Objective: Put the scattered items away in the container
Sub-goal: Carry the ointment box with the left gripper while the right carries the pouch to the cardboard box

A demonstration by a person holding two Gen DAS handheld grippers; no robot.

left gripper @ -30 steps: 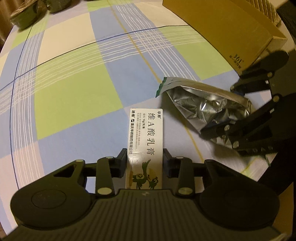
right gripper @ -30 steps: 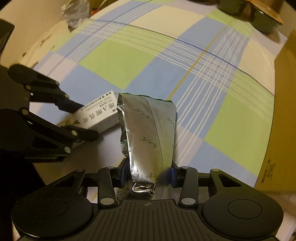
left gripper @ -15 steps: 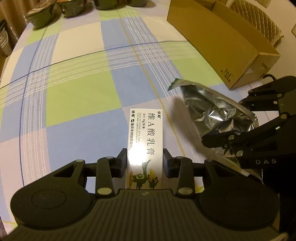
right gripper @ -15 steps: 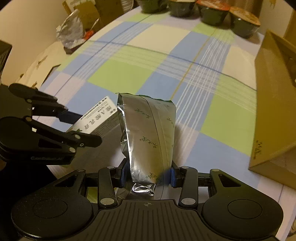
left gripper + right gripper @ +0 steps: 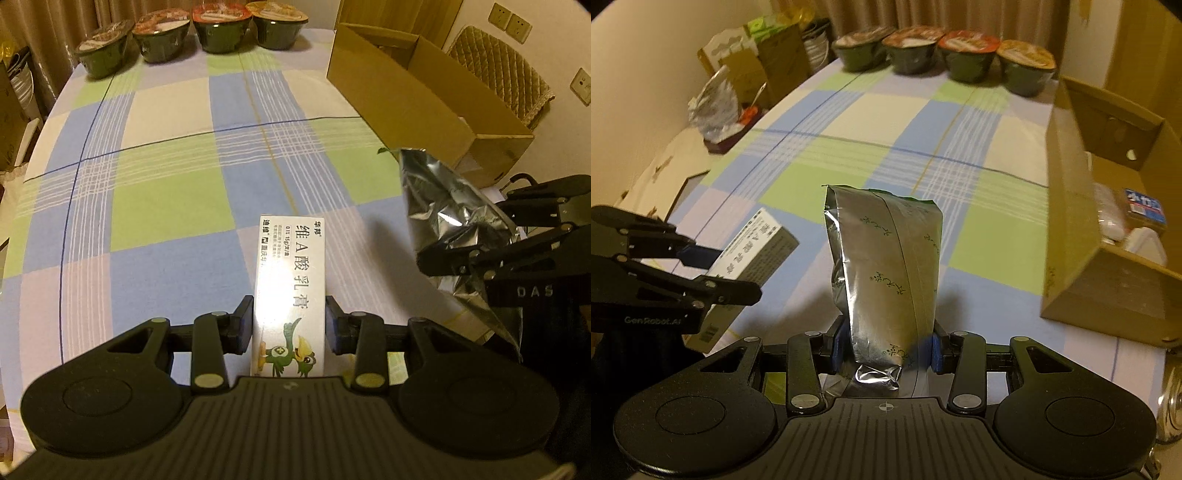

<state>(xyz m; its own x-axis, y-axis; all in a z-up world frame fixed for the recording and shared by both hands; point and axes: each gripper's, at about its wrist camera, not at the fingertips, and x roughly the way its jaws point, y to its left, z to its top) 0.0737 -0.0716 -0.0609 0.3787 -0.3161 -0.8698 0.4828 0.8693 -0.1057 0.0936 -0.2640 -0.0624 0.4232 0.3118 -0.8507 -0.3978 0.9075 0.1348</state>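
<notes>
My left gripper [image 5: 289,328] is shut on a white ointment box [image 5: 291,280] with Chinese print and a green bird, held above the checked tablecloth. My right gripper [image 5: 886,349] is shut on a silver foil pouch [image 5: 886,266], lifted off the cloth. In the left wrist view the foil pouch [image 5: 443,206] and the right gripper [image 5: 517,251] hang at the right. The right wrist view shows the ointment box [image 5: 753,254] in the left gripper [image 5: 665,280] at the left. The open cardboard box [image 5: 1082,236] stands at the right with several items inside; the same cardboard box [image 5: 406,92] sits far right.
Several dark instant-noodle bowls [image 5: 221,29] line the table's far edge. Bags and cartons [image 5: 750,74] stand beside the table at the left. A quilted chair back [image 5: 498,74] is behind the cardboard box. A shiny can [image 5: 1171,406] shows at the lower right edge.
Both grippers have risen and tilted up with their loads, the ointment box and the foil pouch leaving the cloth. The cardboard box's inside and the noodle bowls have come into view.
</notes>
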